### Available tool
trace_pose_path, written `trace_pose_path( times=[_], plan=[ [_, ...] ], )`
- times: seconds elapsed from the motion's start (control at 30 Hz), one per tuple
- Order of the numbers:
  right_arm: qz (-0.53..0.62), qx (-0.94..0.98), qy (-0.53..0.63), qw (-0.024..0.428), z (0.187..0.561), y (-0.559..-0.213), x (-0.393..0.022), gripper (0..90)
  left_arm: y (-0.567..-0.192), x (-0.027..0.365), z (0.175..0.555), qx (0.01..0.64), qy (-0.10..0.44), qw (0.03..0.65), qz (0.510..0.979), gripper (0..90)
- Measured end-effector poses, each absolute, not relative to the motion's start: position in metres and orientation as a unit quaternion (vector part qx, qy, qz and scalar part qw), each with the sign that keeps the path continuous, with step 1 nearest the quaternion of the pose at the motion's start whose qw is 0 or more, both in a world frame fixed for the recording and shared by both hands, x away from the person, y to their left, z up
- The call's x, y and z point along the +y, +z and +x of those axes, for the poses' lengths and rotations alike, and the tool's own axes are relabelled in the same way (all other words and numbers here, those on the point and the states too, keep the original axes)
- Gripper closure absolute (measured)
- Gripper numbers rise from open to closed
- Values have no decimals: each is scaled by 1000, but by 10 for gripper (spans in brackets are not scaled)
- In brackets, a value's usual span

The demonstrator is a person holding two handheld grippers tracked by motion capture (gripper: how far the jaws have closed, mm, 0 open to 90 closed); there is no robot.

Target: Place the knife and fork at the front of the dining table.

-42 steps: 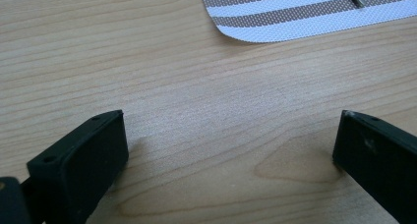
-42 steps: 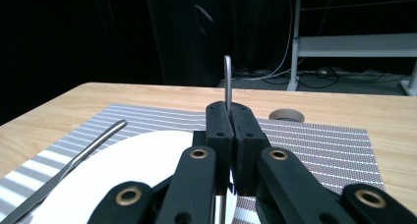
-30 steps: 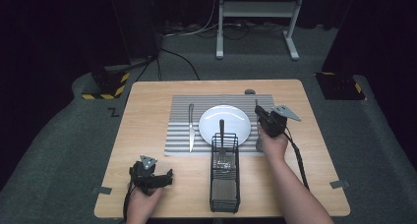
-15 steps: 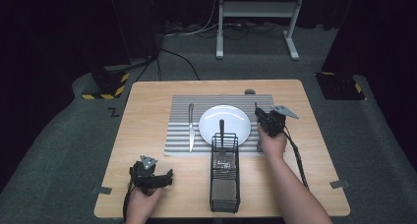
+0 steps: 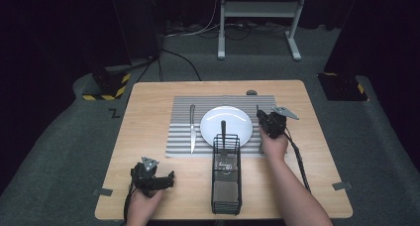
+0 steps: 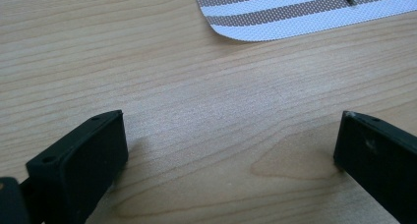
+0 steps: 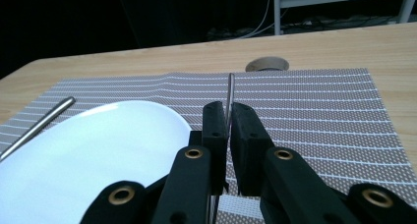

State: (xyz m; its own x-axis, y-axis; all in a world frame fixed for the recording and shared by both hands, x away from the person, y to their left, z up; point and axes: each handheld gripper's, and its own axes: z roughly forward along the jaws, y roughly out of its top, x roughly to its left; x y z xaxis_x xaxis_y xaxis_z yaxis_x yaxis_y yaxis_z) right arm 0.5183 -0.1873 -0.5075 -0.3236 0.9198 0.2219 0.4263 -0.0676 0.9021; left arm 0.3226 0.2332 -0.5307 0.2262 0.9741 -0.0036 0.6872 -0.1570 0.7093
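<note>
Two pieces placed so far: knife (image 5: 192, 128) lies on the striped placemat (image 5: 181, 137) left of the white plate (image 5: 226, 121), plate sits mid-mat. Third piece is in hand. Right gripper (image 7: 227, 123) has its jaws pinched on a thin metal utensil handle (image 7: 230, 91), which runs forward out of the pads over the mat, just right of the plate rim; from the high view the gripper (image 5: 270, 121) sits at the mat's right side. Which utensil it is, can't tell; the head is hidden.

Still to do, my read: release it flat on the mat right of the plate. At least one dark-handled utensil (image 5: 223, 133) stands in the black wire caddy (image 5: 226, 186) near the front edge.

Left gripper (image 5: 157, 181) is idle on the bare wooden table (image 6: 196, 111), jaws wide apart, nothing between them, well apart from the mat's contents.
</note>
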Motion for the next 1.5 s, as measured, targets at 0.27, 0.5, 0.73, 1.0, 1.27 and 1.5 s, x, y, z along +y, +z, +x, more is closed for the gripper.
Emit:
trace_pose_path(
  times=[0.27,0.5,0.73,1.0,1.27,1.5],
  plan=[
    [537,642,490,243,521,-510,-193,812,-531,233,323,574,237,302,723,0],
    [530,638,501,247,513,-501,-196,709,-531,233,323,574,238,301,723,0],
    [511,646,504,261,490,-493,-200,622,-531,233,323,574,239,301,723,0],
    [489,647,500,302,449,-490,-204,493,-531,233,323,574,238,301,723,0],
    [447,637,542,316,392,-467,-198,448,-531,233,323,574,238,301,724,0],
    [411,626,583,315,362,-442,-184,451,-531,233,323,573,238,301,724,0]
  ],
)
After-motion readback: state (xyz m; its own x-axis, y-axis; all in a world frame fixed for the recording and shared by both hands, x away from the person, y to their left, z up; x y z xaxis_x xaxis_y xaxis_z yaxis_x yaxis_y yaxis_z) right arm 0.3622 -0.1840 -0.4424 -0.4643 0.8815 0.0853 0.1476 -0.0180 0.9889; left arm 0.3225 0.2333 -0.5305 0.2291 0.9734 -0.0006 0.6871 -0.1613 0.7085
